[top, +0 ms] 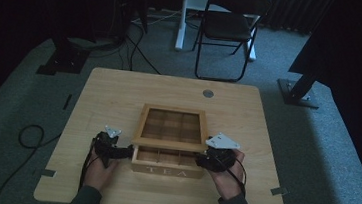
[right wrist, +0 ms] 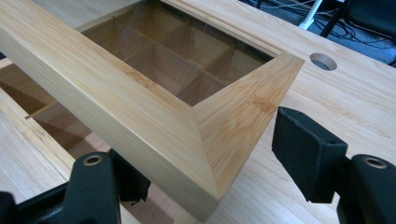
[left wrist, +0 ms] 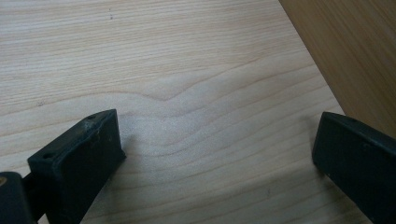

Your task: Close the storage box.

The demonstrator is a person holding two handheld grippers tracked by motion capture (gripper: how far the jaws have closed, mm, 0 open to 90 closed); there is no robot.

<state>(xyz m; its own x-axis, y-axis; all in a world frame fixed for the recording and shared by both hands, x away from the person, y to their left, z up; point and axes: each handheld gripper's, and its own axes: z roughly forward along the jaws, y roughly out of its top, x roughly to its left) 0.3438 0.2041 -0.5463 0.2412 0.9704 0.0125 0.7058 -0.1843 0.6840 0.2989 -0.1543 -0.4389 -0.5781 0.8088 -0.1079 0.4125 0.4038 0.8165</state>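
Note:
A wooden box (top: 167, 170) marked TEA stands at the near middle of the table. Its window lid (top: 169, 143) is tilted up at the front, and divided compartments (right wrist: 51, 121) show under it. My right gripper (top: 204, 159) is at the lid's front right corner. In the right gripper view the right gripper (right wrist: 212, 158) is open: one jaw sits under the lid (right wrist: 116, 98), the other stands a little off its side edge. My left gripper (top: 126, 152) is beside the box's left side. It (left wrist: 217, 144) is open over bare wood, with the box wall (left wrist: 355, 51) just past one jaw.
The light wooden table (top: 119, 96) has a round cable hole (top: 208, 93) behind the box. A folding chair (top: 229, 26), dark stand bases (top: 65, 60) and floor cables (top: 30, 135) lie beyond and beside the table.

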